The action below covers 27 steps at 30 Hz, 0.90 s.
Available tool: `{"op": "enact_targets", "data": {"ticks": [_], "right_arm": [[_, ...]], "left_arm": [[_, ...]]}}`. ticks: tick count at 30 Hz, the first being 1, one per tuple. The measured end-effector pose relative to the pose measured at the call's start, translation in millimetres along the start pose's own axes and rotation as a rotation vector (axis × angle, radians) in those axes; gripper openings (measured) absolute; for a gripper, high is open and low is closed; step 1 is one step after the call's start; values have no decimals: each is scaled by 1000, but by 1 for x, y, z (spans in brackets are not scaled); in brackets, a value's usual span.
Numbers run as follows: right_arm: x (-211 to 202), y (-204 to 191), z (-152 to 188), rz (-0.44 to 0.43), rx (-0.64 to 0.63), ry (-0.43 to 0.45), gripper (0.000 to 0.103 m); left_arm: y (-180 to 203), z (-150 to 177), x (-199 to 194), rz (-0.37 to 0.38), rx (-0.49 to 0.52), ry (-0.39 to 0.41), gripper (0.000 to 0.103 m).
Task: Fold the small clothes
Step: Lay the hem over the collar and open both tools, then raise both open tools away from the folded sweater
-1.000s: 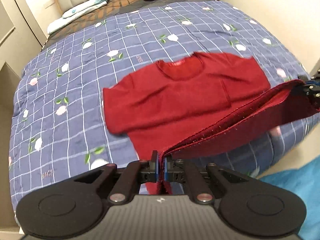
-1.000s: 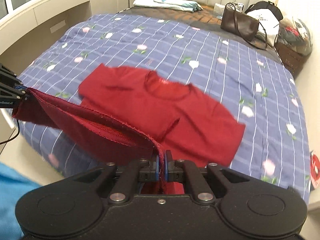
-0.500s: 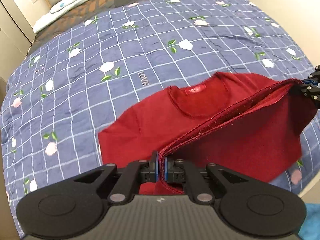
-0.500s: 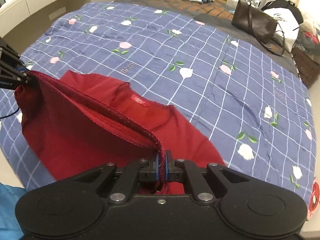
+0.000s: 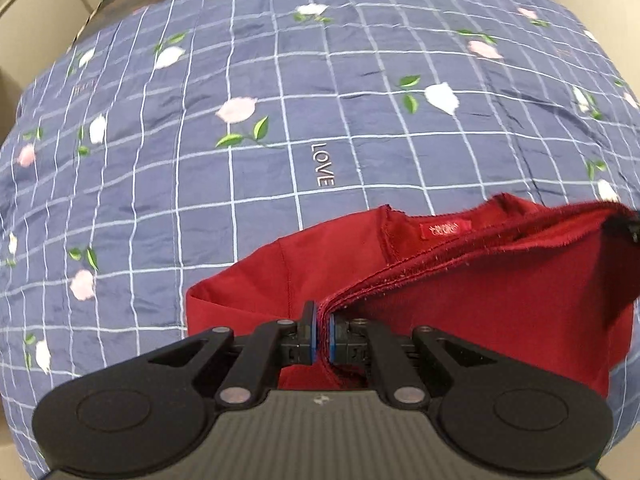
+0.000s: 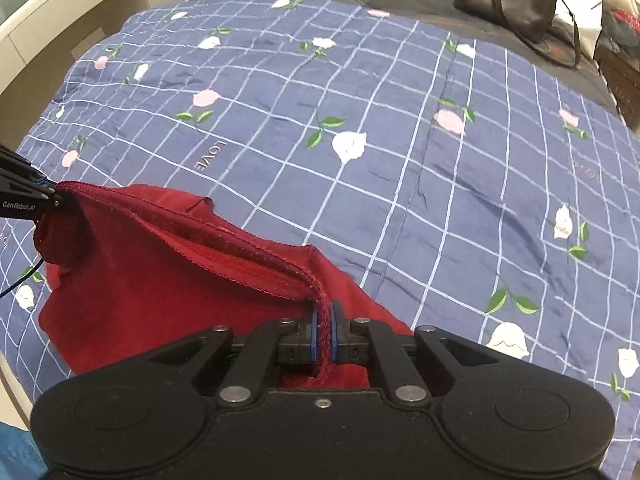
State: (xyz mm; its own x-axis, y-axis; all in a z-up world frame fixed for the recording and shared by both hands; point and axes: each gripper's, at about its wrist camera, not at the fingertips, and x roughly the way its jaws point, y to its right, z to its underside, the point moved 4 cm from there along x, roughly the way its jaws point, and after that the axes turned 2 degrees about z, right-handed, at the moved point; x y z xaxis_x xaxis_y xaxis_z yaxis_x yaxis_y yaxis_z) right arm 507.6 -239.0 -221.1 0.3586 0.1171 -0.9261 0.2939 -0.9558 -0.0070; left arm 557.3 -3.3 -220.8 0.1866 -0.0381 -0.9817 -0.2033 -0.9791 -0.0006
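Since the earlier frames, both grippers have advanced up the bed, carrying the lifted hem over the garment so that less of its body lies exposed. Left gripper (image 5: 322, 334), bottom centre of its view, has its blue-padded fingers clamped on one corner of the hem of the red T-shirt (image 5: 500, 304). Right gripper (image 6: 325, 332), bottom centre of its own view, is likewise clamped on the other hem corner. Between them the hem runs taut and raised, reaching the left gripper at the left edge of the right view. Beyond the hem, at frame centre in the left view, the neckline and red label (image 5: 445, 229) lie flat on the blue checked floral bedspread (image 6: 400, 160). Farthest off, upper right of the right view, a dark brown handbag (image 6: 504, 0) stands on the bed.
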Motion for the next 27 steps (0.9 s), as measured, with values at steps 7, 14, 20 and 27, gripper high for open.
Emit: {"op": "enact_targets", "data": {"ticks": [7,14,20,27], "right_arm": [[13,3,-3,-10,15,-25,7],[22,8,-8,-14,35,-35,8],[26,16,-11,36,52,-21,24],[19,16,2,127,31,16,66]], "left_arm": [[4,-14,13,5,-43,-20,5],[7,-23,21,6,-60,-27,6],[6,-27,24,4,-91,-10,52],[6,-14,20,14,-151,22,86]]}}
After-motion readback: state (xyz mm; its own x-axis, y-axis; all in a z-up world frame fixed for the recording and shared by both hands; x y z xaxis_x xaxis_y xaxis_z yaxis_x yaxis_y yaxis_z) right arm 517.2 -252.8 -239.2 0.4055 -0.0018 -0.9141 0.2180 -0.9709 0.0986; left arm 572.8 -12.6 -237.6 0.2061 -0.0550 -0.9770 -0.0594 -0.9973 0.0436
